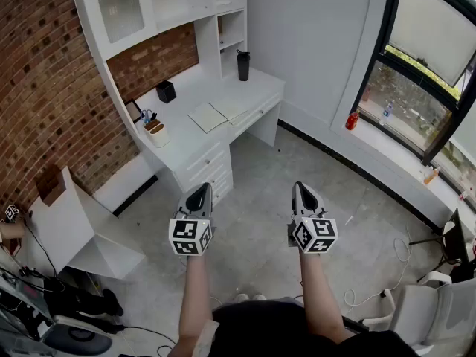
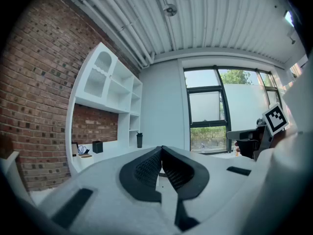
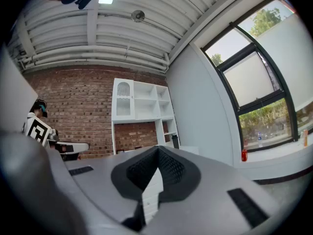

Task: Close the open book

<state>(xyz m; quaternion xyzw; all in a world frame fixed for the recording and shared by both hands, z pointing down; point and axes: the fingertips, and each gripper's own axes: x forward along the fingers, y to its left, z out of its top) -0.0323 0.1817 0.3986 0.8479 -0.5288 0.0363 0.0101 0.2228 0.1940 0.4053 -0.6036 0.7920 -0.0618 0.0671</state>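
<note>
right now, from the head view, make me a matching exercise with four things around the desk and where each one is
Things:
1. open book
2. black tumbler
3. red bottle
4. black box

Places:
a. on the window ledge
b. lying flat near the middle of the desk
c. upright at the desk end by the plain white wall
d. at the back of the desk, by the brick wall

Pairs: 1-b, 2-c, 3-a, 4-d

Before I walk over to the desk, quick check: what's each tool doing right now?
Left tool: closed, holding nothing.
Right tool: closed, holding nothing.
</note>
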